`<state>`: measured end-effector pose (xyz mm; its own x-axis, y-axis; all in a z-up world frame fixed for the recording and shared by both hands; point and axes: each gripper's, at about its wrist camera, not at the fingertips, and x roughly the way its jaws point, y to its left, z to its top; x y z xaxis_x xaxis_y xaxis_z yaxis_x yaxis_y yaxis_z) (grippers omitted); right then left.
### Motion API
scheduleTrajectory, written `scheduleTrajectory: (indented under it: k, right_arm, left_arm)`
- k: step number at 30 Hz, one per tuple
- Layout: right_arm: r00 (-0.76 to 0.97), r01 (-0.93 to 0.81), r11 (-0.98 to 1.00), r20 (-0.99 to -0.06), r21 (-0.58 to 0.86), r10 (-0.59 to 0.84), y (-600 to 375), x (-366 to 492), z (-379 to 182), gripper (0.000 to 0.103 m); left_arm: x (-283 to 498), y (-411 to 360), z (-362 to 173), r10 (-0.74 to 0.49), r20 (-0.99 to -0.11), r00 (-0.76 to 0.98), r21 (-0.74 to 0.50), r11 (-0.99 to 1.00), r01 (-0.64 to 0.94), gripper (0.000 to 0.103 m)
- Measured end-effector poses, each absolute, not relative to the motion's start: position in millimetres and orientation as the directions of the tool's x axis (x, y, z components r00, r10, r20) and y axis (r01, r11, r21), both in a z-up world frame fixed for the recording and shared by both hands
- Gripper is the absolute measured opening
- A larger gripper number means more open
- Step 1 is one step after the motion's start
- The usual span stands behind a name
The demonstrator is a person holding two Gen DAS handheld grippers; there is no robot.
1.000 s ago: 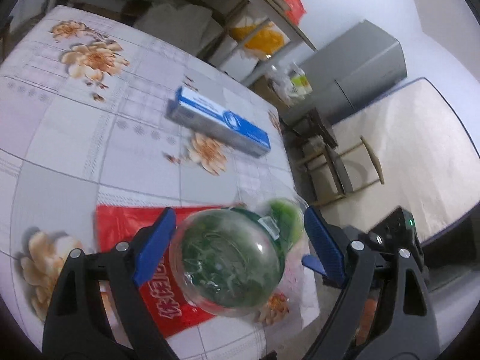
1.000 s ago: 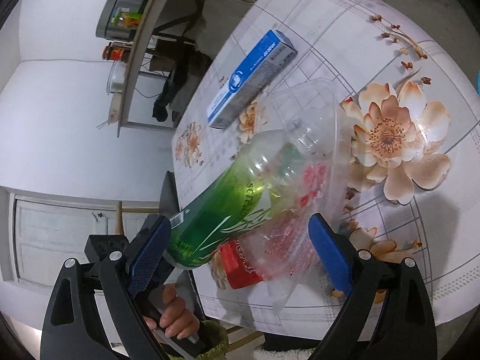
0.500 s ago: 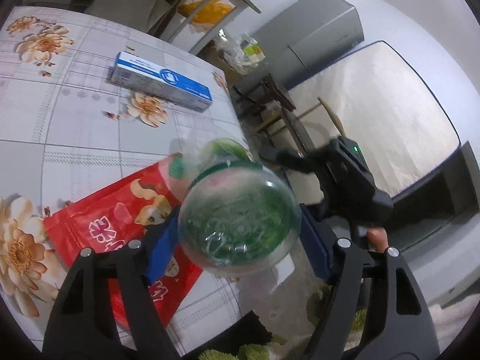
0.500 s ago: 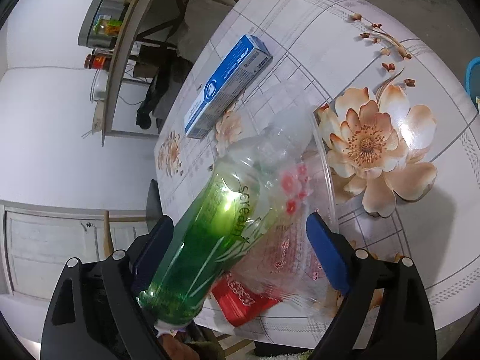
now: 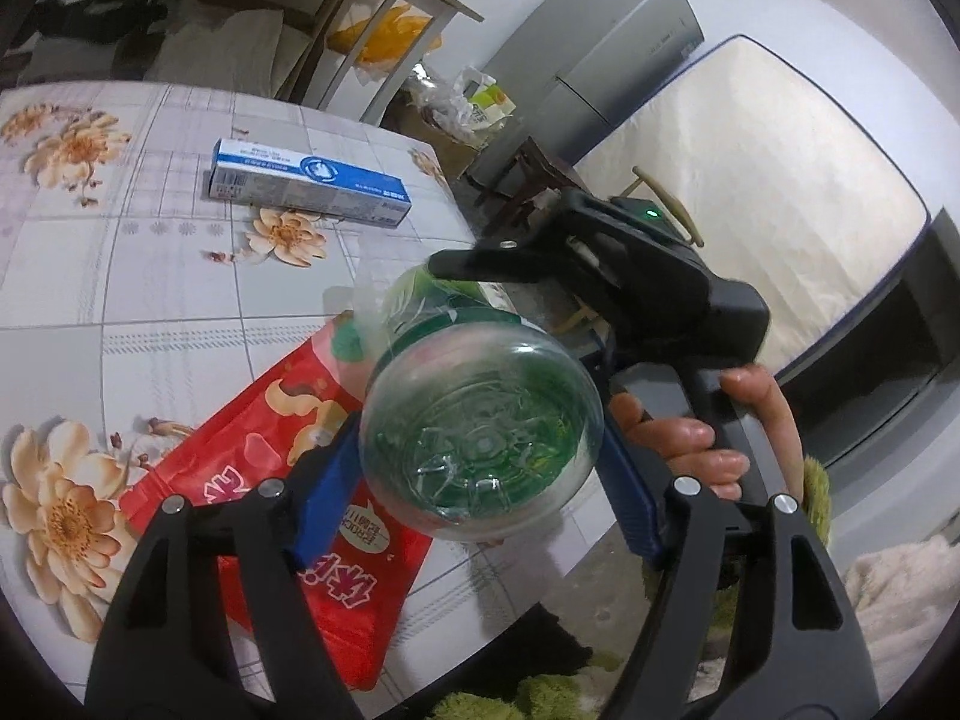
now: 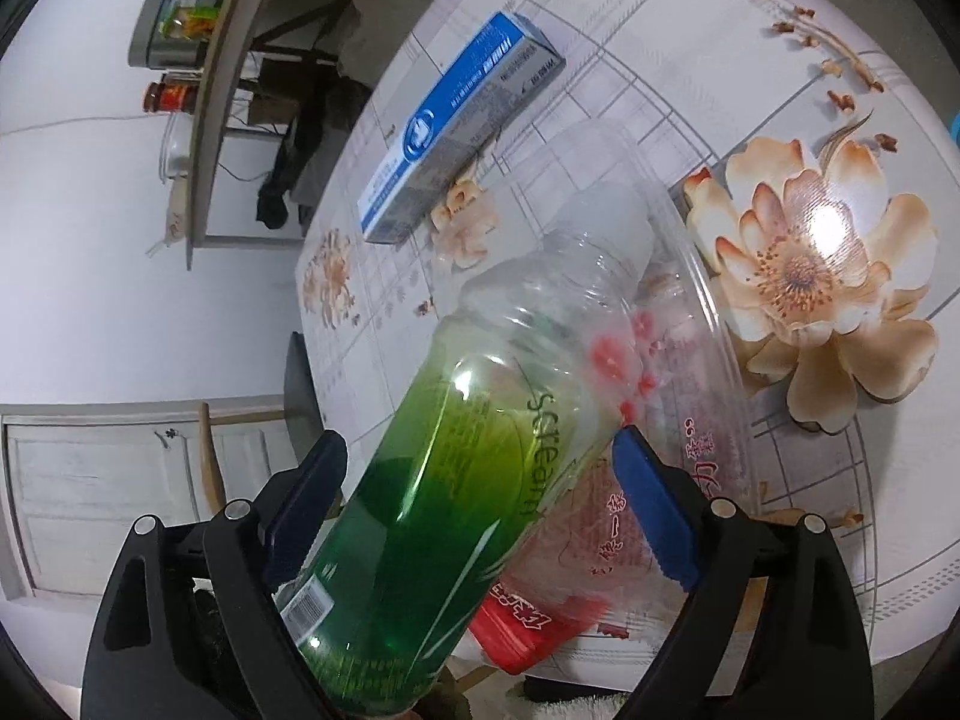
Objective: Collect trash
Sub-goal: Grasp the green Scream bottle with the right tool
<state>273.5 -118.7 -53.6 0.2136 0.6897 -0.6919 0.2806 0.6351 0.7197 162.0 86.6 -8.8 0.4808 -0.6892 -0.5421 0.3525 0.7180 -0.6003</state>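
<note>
A green-labelled plastic bottle [image 5: 480, 444] is held by its base end, with my left gripper [image 5: 480, 462] shut on it and its blue pads pressing both sides. It slants up off the table, neck down in a clear plastic container [image 6: 690, 300] that lies over a red snack bag [image 5: 270, 450]. In the right wrist view the bottle [image 6: 456, 468] passes between the fingers of my right gripper [image 6: 480, 480], which stands open with a gap at the left pad. The right gripper's black housing [image 5: 648, 282] and a hand [image 5: 690, 444] show beyond the bottle.
A blue-and-white carton [image 5: 306, 180] lies farther back on the flowered tablecloth [image 5: 120, 300]. The table edge runs just right of the bottle. Beyond it are a wooden chair [image 5: 660, 198], a grey fridge [image 5: 600, 42], a mattress [image 5: 750, 180] and a green rug [image 5: 540, 690].
My left gripper narrowed onto the bottle's base, rolled and raised it off the red bag. The right gripper came closer, so the bottle now runs between its fingers.
</note>
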Motion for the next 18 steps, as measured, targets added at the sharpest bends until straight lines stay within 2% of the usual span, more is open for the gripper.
scheduleTrajectory:
  k: [5,14,18]
  right_arm:
    - [0.201,0.29,0.65,-0.709,0.702,0.676,-114.2,273.0,-59.4,0.084]
    - [0.216,0.297,0.599,-0.663,0.744,0.717,-124.9,264.7,-60.5,0.079]
    - [0.206,0.29,0.559,-0.621,0.777,0.757,-129.8,262.1,-58.3,0.078]
  left_arm:
    - [155.2,79.2,-5.3,-0.69,-0.543,0.478,-0.569,0.721,0.395,0.07]
    - [143.4,75.8,-3.8,-0.701,-0.541,0.464,-0.548,0.713,0.438,0.071]
    - [136.3,77.4,1.4,-0.72,-0.512,0.468,-0.554,0.693,0.461,0.071]
